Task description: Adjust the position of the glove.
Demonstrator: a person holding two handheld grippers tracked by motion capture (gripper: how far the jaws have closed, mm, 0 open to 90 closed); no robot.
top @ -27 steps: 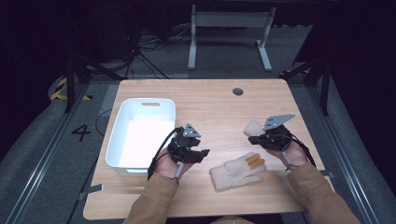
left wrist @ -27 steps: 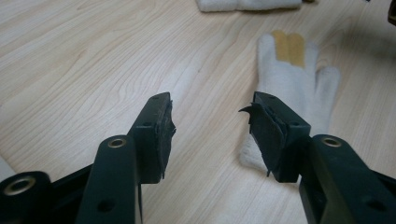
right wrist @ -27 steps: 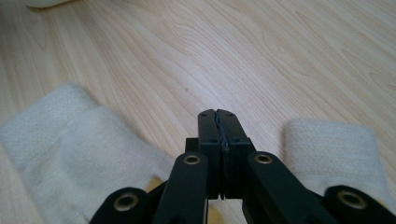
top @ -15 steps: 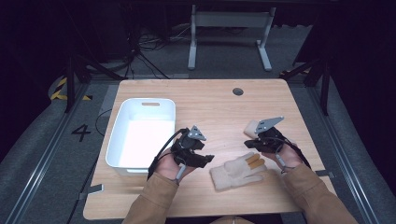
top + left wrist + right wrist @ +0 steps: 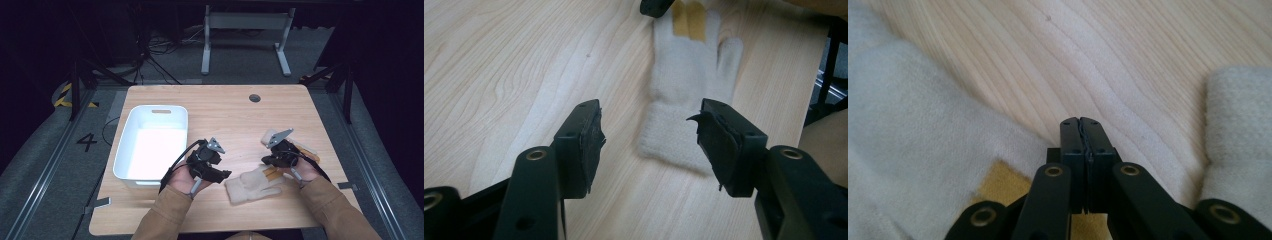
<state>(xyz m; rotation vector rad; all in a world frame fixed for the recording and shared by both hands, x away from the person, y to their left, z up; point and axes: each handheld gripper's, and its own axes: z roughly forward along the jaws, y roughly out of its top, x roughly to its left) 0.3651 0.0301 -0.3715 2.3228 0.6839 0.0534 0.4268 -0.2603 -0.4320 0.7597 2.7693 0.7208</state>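
Wood table (image 5: 220, 107): glove (image 5: 251, 185) flat, fingers toward right tongs (image 5: 273, 159)

One overhead camera; two close jaw-mounted views share the glove (image 5: 689, 90).

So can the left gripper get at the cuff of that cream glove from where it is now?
Probably yes. The left gripper has its jaws open, aimed at the glove, whose cuff lies flat on the bare table just ahead with nothing between. The right gripper sits at the glove's finger end, away from the cuff.
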